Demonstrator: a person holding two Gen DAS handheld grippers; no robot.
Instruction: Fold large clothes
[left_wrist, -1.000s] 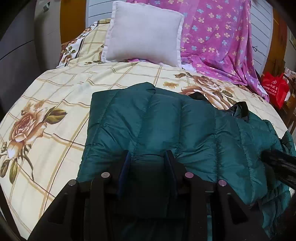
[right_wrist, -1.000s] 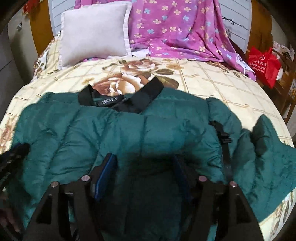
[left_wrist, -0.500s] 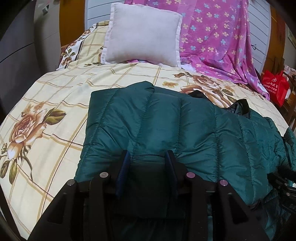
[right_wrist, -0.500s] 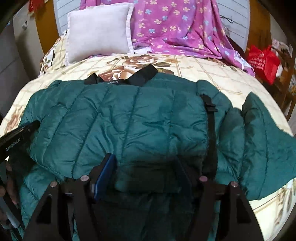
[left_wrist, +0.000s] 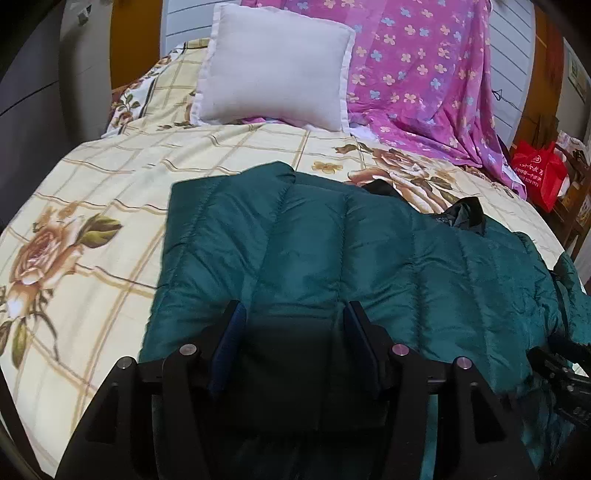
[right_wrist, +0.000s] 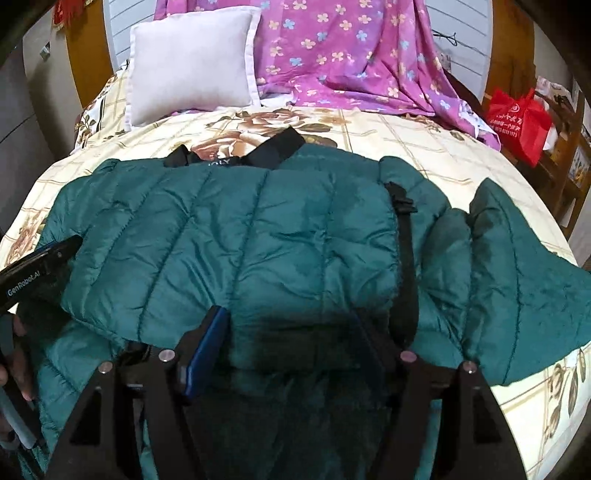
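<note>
Left wrist view
Left gripper (left_wrist: 293, 317): black two-finger tool, fingers spread, a fold of jacket lying between them; whether pinched, cannot tell.
Quilted dark-teal down jacket (left_wrist: 332, 251): spread flat across the bed, near edge doubled under the tool, black collar (left_wrist: 463, 214) at far right.
Right gripper (left_wrist: 561, 373): only a black corner, low at right edge, over the jacket.
Cream bedsheet with brown grid and rose print (left_wrist: 92, 221): covers the mattress, bare to the left of the jacket.
White square pillow (left_wrist: 275, 66): propped at the head of the bed.
Purple flowered cloth (left_wrist: 424, 74): draped from the headboard down onto the sheet.
Red plastic bag (left_wrist: 539, 173): beside the bed, far right.

Right wrist view
Right gripper (right_wrist: 291, 325): fingers apart over the jacket's near fold; grip cannot be judged.
Jacket (right_wrist: 258, 236): collar (right_wrist: 273, 151) toward the pillow (right_wrist: 192, 62), black strap (right_wrist: 406, 258) running down its right part.
Left gripper (right_wrist: 37, 269): black body at left edge, resting on the jacket.
Sheet (right_wrist: 424, 147), purple cloth (right_wrist: 351, 55), red bag (right_wrist: 517, 118): behind and right.
</note>
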